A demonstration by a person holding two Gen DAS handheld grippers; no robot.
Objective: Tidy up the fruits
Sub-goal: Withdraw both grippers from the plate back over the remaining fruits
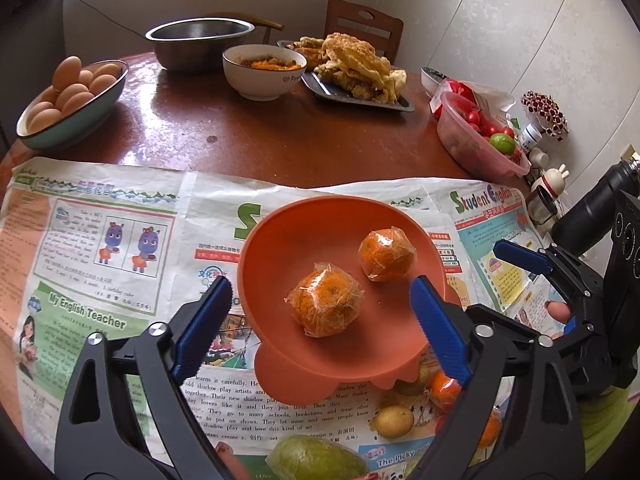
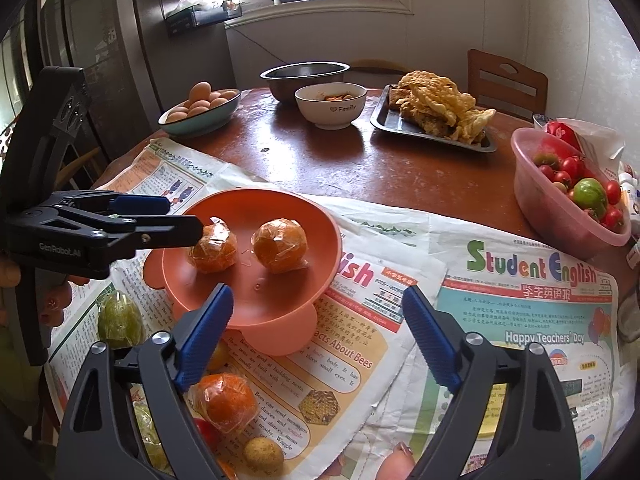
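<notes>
An orange footed dish [image 1: 280, 220] stands on newspaper and holds two plastic-wrapped oranges, one nearer [image 1: 326, 306] and one farther [image 1: 386, 256]. My left gripper [image 1: 320, 286] is open just above the nearer orange, its blue pads on either side and not touching it. In the right wrist view the same gripper [image 2: 184, 216] reaches in from the left over the dish [image 2: 256, 312]. My right gripper [image 2: 316, 294] is open and holds nothing, over the dish's near rim and the paper. Loose fruit lies near me: a wrapped orange [image 2: 226, 402], a green fruit [image 2: 120, 320] and a small yellow one [image 2: 263, 454].
On the round brown table [image 2: 360, 168] behind are a bowl of eggs [image 2: 200, 114], a steel bowl [image 2: 304, 76], a white bowl [image 2: 332, 110], a tray of fried food [image 2: 436, 120] and a pink basin of tomatoes [image 2: 560, 208] at right. A wooden chair [image 2: 508, 80] stands beyond.
</notes>
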